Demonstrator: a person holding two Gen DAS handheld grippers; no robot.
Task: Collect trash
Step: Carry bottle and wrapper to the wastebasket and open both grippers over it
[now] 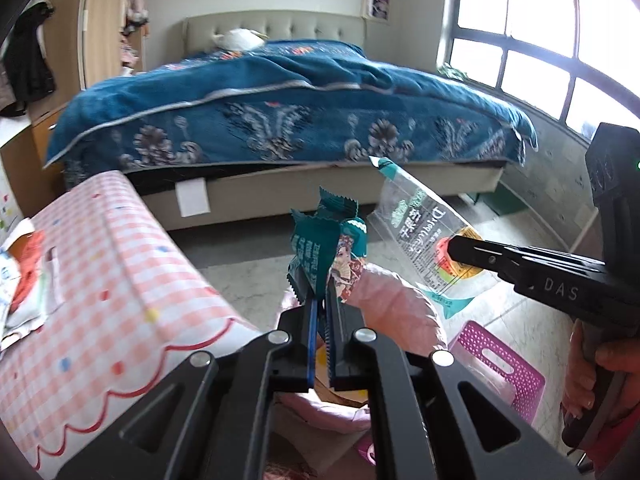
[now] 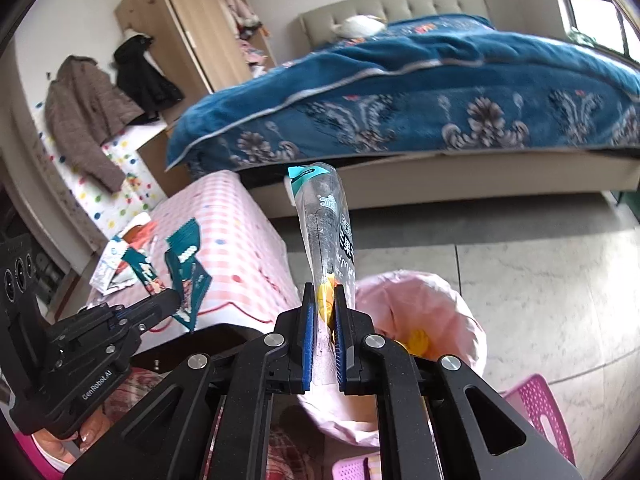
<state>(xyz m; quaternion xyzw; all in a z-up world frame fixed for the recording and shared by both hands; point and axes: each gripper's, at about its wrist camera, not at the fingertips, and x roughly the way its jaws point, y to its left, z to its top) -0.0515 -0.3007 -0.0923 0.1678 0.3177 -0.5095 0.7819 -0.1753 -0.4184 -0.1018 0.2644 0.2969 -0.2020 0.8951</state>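
Over the pink bin bag (image 2: 420, 312), both tongs carry trash above the floor beside the pink checked worktop (image 1: 120, 264).

The left tongs (image 1: 320, 300) are closed tight on a bunch of teal wrappers (image 1: 320, 240) with zigzag-cut edges; one bears a printed figure in red and cream. The wrappers stand up from the pads, crumpled and fanned. Small white writing runs down one of them, too blurred to read. In the right wrist view these tongs (image 2: 176, 300) appear at lower left, held by a hand (image 2: 72, 436), with "GenRobot.AI" on their side.

The right tongs (image 2: 322, 312) are almost closed, pinching a clear pouch (image 2: 324, 220) near its yellow lower part. The pouch stands upright and nearly empty, with a teal strip at its top marked "OPEN" and Chinese characters in white on a dark patch. In the left wrist view the same pouch (image 1: 420, 232) shows "Dried" beside the characters, plus an orange and red round mark, and the right tongs (image 1: 460, 248) carry the letters "DAS".

More wrappers (image 2: 132, 264) lie on the worktop at left. A pink perforated basket (image 1: 500, 364) sits on the floor beside the bin bag.
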